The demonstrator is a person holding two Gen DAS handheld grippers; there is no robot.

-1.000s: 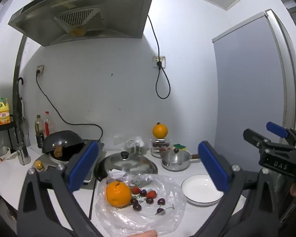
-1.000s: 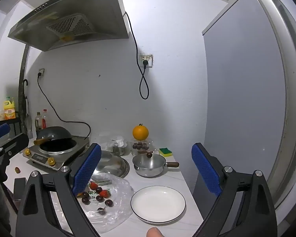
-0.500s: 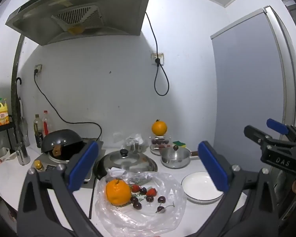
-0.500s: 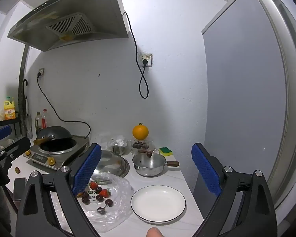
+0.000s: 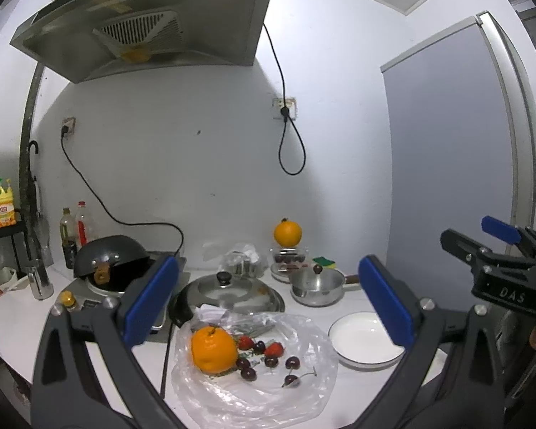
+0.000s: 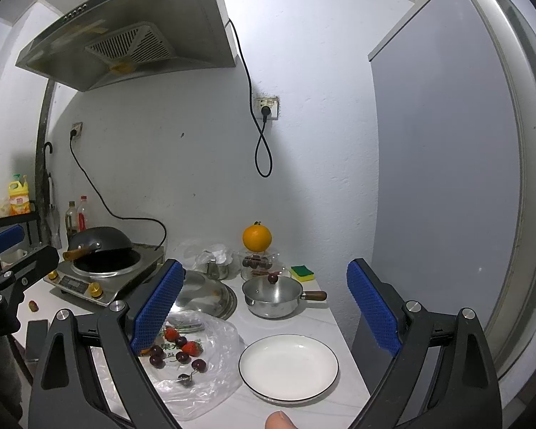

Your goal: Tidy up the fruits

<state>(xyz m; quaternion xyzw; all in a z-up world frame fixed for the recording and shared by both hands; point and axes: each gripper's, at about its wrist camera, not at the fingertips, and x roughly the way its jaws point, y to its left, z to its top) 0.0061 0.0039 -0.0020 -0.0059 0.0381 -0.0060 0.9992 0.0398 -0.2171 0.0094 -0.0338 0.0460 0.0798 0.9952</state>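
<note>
Both our jaws are wide apart and hold nothing. We see an orange [image 5: 213,349], cherries [image 5: 292,361] and strawberries [image 5: 274,349] on a plastic bag [image 5: 303,389], beside a white plate [image 6: 288,367].

**Counter tally**

I count two oranges [image 5: 213,349] [image 5: 287,233], two strawberries [image 5: 245,342] [image 5: 274,349], five loose cherries [image 5: 292,362] on one plastic bag [image 5: 303,386]. One white plate [image 6: 288,367], one saucepan [image 6: 272,296], one wok [image 5: 108,258], one big lid [image 5: 228,287], two bottles [image 5: 66,236] [image 5: 83,227], one sponge [image 6: 302,273].
</note>
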